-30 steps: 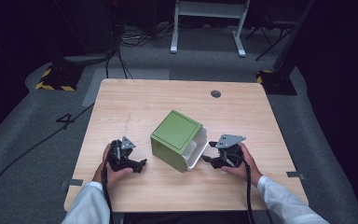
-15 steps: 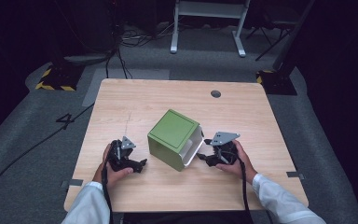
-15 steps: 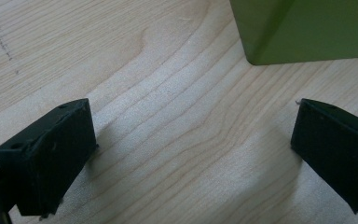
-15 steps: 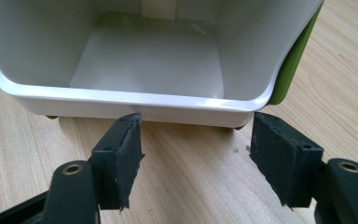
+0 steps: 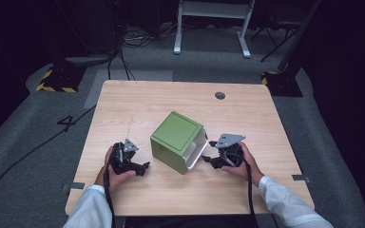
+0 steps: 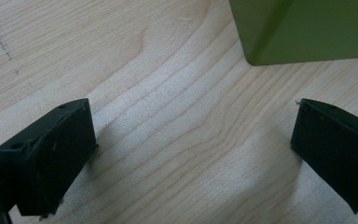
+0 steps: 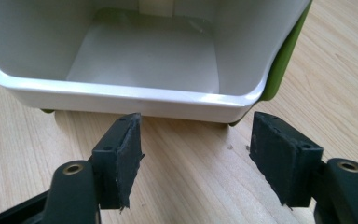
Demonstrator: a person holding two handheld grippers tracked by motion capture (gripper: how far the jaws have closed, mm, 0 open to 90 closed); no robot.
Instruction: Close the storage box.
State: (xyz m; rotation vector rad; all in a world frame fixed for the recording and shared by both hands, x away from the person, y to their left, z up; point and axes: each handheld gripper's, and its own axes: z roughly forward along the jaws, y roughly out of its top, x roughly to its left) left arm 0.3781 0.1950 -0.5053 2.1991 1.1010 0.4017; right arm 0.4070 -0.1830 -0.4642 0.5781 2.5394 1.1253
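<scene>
Approach step, I'd say: bin (image 5: pixel 178 140) lies tipped at table (image 5: pixel 266 123) centre, mouth toward right gripper (image 7: pixel 196 158). Both jaws wide, empty (left gripper (image 6: pixel 191 154) beside it). Next: pinch the white rim (image 7: pixel 121 98).

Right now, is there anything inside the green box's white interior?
No. The right gripper view looks straight into the box lying on its side, and its white floor and walls are bare.

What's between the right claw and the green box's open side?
Only bare wooden table. In the right gripper view, the open right gripper faces the green box's white rim with nothing between them.
</scene>
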